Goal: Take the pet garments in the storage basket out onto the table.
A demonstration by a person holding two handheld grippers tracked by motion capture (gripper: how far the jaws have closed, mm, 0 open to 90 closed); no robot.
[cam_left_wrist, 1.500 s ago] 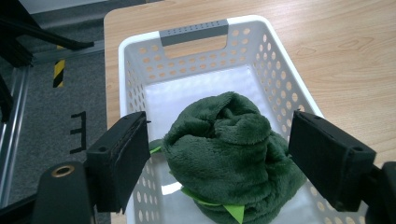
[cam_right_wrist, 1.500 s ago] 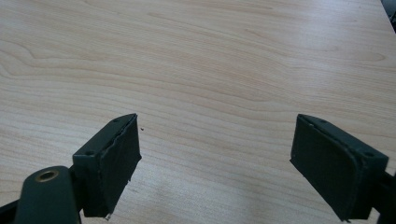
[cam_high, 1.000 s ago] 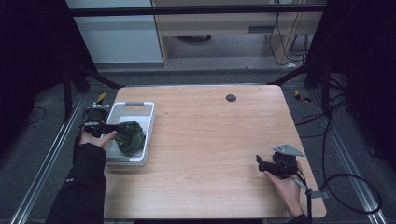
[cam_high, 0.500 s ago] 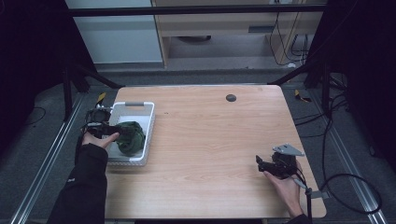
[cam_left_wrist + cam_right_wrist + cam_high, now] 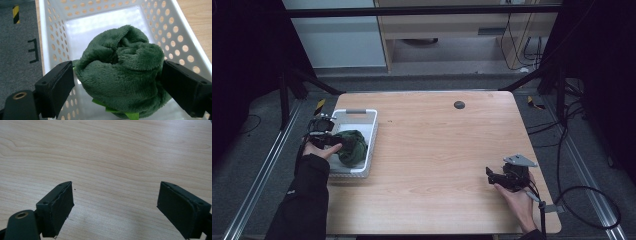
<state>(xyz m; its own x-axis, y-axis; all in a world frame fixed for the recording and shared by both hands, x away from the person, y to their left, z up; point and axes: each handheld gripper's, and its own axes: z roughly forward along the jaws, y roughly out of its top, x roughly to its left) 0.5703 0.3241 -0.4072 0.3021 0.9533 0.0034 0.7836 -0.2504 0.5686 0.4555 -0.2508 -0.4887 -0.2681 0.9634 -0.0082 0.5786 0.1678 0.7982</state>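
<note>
Left hand-held gripper jaws just opened; cloth between.

A wooden table stands on grey floor beside dark curtains.

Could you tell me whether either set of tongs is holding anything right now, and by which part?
Nothing is held. The left tongs have just been opening around the green cloth in the basket; the right tongs are open.

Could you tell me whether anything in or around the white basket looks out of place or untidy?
Nothing stands out: the green cloth sits bunched inside the white basket, between the left tongs' jaws, which have just been opening.
</note>
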